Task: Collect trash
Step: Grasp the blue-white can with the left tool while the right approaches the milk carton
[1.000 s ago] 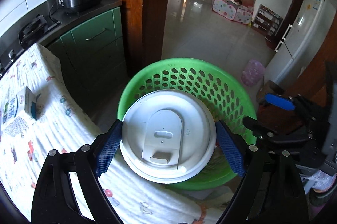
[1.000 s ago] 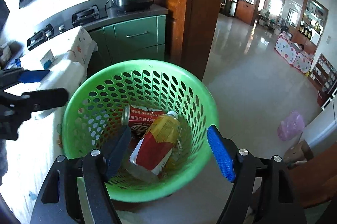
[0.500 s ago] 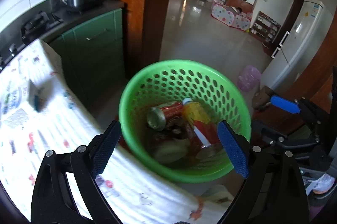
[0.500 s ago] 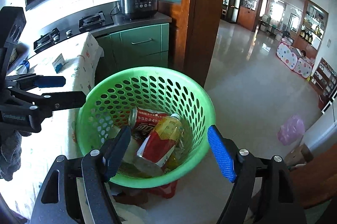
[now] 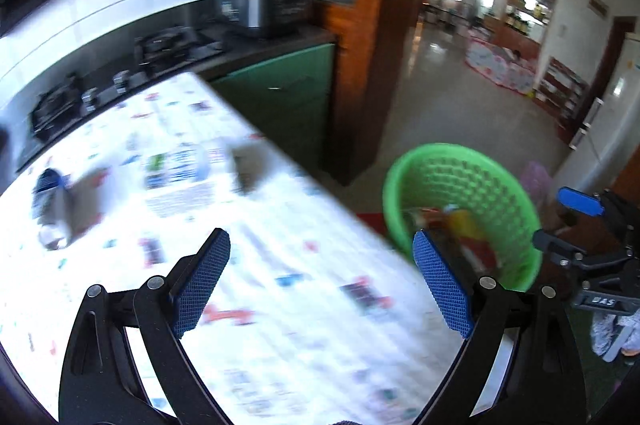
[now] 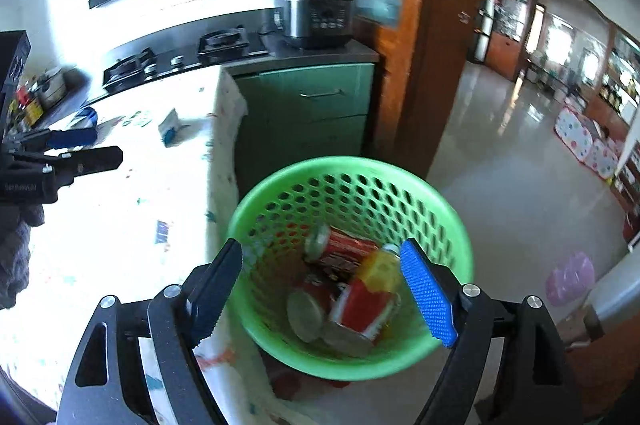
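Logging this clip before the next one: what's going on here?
A person is clearing trash off a table into a green basket beside it. The basket holds a red can, a yellow-and-red bottle and a white lid. Both grippers are empty: the left gripper is open over the table, where a small bottle lies; the right gripper, jaws opening, hangs above the basket.

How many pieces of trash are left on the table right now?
2: a crushed bottle near the table's far left and a small carton toward its far edge. Motion blur may hide more.
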